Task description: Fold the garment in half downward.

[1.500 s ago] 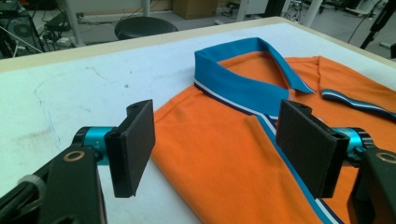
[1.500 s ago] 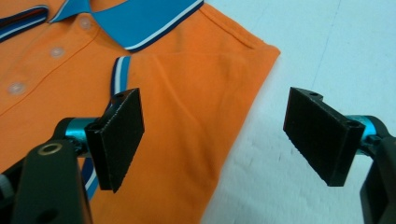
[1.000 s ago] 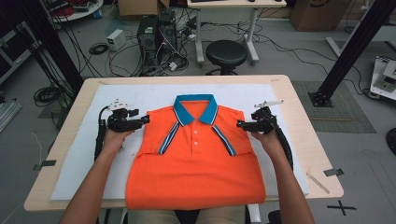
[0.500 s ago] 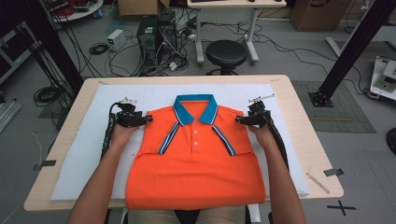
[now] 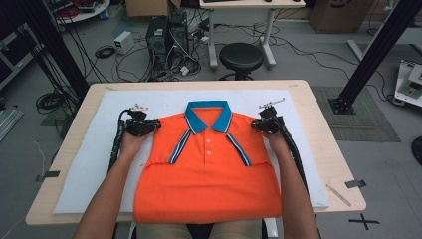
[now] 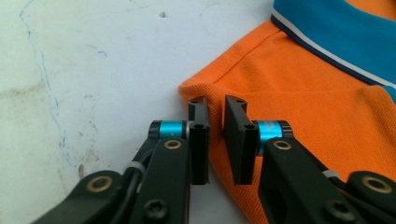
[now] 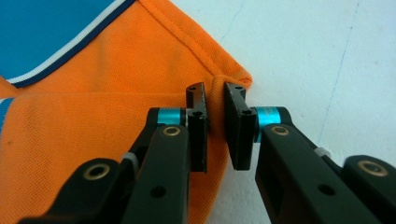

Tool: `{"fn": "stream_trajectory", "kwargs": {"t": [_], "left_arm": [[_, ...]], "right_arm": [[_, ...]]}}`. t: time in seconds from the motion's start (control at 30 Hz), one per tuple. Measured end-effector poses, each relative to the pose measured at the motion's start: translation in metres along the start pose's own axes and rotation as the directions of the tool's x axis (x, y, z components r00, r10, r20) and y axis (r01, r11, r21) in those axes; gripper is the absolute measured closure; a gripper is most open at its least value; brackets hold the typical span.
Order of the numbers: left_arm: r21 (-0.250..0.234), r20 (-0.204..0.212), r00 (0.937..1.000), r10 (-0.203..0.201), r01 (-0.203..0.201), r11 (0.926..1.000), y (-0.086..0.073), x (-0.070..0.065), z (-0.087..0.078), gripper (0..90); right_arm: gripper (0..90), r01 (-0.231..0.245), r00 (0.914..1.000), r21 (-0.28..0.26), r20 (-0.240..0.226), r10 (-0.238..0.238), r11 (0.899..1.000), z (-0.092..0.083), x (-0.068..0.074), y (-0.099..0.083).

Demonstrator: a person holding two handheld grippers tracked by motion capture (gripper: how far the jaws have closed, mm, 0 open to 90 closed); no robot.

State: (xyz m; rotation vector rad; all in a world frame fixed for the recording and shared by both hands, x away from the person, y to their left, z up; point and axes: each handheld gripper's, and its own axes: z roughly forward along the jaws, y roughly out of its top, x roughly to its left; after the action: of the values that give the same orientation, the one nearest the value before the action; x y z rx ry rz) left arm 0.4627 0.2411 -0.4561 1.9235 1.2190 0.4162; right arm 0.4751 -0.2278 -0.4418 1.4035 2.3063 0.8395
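A folded orange polo shirt (image 5: 209,169) with a blue collar (image 5: 209,114) lies face up on the white mat (image 5: 89,164). My left gripper (image 5: 154,125) is at the shirt's left shoulder corner. Its jaws have just been closing, and a ridge of orange fabric (image 6: 299,84) is pinched between them at the gripper (image 6: 216,105). My right gripper (image 5: 256,124) is at the right shoulder corner. Its jaws have also just been closing, and they nip a raised fold of the shirt (image 7: 116,88) at the gripper (image 7: 215,91). Both forearms reach in along the shirt's sides.
The mat covers most of a wooden table (image 5: 326,149). Bare mat lies outside each shoulder. A black stool (image 5: 241,57), computer boxes and cables stand on the floor beyond the far edge. Tape marks sit near the table's right front corner (image 5: 356,183).
Both hands slid a little inward and away from the person, onto the shirt's shoulder corners. The shirt itself has stayed flat in place.
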Motion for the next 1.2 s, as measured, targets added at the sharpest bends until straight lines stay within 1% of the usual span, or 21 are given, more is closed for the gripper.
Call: {"fn": "stream_trajectory", "kwargs": {"t": [0.03,0.07,0.1,0.17,0.23,0.27,0.33,0.37,0.43,0.47,0.5,0.53,0.57,0.63,0.77,0.87,0.93,1.0,1.13,1.17,1.2], "left_arm": [[0.006,0.0,0.9999,0.011,-0.011,0.9999,0.0,0.0,0.0,78.7],[0.002,0.0,0.9999,0.017,-0.017,0.9999,0.0,-0.001,0.0,80.7],[0.006,-0.009,0.9996,0.026,-0.026,0.9996,0.001,-0.001,0.0,86.3],[0.006,-0.01,0.9999,0.014,-0.014,0.9999,0.002,-0.001,0.001,87.2],[0.009,-0.021,0.9998,-0.007,0.007,0.9999,0.004,0.001,0.0,87.7],[0.004,-0.022,0.9996,-0.017,0.018,0.9998,0.006,0.001,-0.001,87.7],[-0.02,-0.019,0.9993,-0.033,0.032,0.9993,0.009,0.003,-0.003,87.8],[-0.02,-0.02,0.9991,-0.037,0.036,0.9991,0.012,0.005,-0.004,87.9],[-0.058,-0.025,0.9982,-0.055,0.053,0.9969,0.014,0.007,-0.007,88.1],[-0.062,-0.019,0.9971,-0.073,0.072,0.9955,0.016,0.009,-0.007,88.1],[-0.056,-0.013,0.9959,-0.089,0.088,0.9945,0.017,0.011,-0.008,88.1],[-0.064,-0.003,0.9958,-0.091,0.091,0.9938,0.019,0.012,-0.009,88.1],[-0.072,0.0,0.9959,-0.09,0.09,0.9933,0.021,0.012,-0.01,88.1],[-0.092,0.014,0.996,-0.088,0.089,0.9918,0.022,0.011,-0.013,88.1],[-0.133,0.046,0.9963,-0.073,0.079,0.988,0.02,0.007,-0.024,88.1],[-0.157,0.074,0.9948,-0.07,0.081,0.9844,0.017,0.005,-0.036,88.1],[-0.181,0.096,0.9938,-0.056,0.073,0.9808,0.014,0.001,-0.047,88.0],[-0.194,0.108,0.9935,-0.037,0.057,0.9793,0.011,-0.003,-0.055,88.0],[-0.235,0.148,0.9887,-0.027,0.062,0.97,0.003,-0.009,-0.071,88.0],[-0.237,0.155,0.9876,-0.023,0.059,0.9697,0.001,-0.01,-0.074,88.0],[-0.245,0.169,0.9854,-0.02,0.062,0.9674,-0.001,-0.012,-0.077,88.0]], "right_arm": [[82.4,0.002,1.0,0.001,-0.002,-0.002,1.0,0.0,0.0,0.0],[82.8,0.0,1.0,0.0,-0.003,0.0,1.0,0.0,-0.001,0.0],[83.1,0.003,1.0,-0.003,-0.005,-0.003,1.0,0.0,-0.001,0.0],[83.9,0.001,1.0,-0.003,-0.002,-0.001,1.0,0.0,-0.001,0.0],[84.7,0.001,0.9999,-0.007,0.012,-0.001,1.0,-0.001,0.0,0.0],[85.1,0.013,0.9997,-0.01,0.021,-0.013,1.0,-0.001,0.0,0.001],[85.6,0.009,0.9996,-0.025,0.027,-0.009,1.0,-0.003,-0.002,0.002],[86.2,0.009,0.9994,-0.031,0.033,-0.008,0.999,-0.004,-0.003,0.003],[87.1,0.01,0.9991,-0.045,0.042,-0.008,0.999,-0.007,-0.006,0.006],[87.1,0.016,0.9986,-0.053,0.051,-0.013,0.998,-0.008,-0.006,0.008],[87.2,0.014,0.9982,-0.072,0.059,-0.01,0.997,-0.01,-0.007,0.009],[87.2,0.018,0.998,-0.089,0.062,-0.013,0.996,-0.012,-0.007,0.011],[87.2,0.034,0.9973,-0.103,0.068,-0.027,0.994,-0.013,-0.007,0.011],[87.2,0.042,0.9967,-0.11,0.074,-0.034,0.993,-0.016,-0.005,0.011],[87.2,0.052,0.997,-0.143,0.064,-0.043,0.988,-0.026,0.0,0.011],[87.2,0.051,0.9983,-0.184,0.038,-0.045,0.982,-0.038,0.002,0.008],[87.1,0.065,0.9978,-0.199,0.027,-0.061,0.978,-0.047,0.004,0.004],[87.2,0.068,0.9977,-0.222,0.014,-0.067,0.973,-0.056,0.006,-0.001],[87.1,0.064,0.9977,-0.256,-0.003,-0.067,0.964,-0.073,0.009,-0.011],[87.1,0.07,0.9973,-0.262,-0.003,-0.073,0.963,-0.077,0.011,-0.013],[87.1,0.074,0.997,-0.266,-0.004,-0.077,0.961,-0.079,0.012,-0.015]]}}
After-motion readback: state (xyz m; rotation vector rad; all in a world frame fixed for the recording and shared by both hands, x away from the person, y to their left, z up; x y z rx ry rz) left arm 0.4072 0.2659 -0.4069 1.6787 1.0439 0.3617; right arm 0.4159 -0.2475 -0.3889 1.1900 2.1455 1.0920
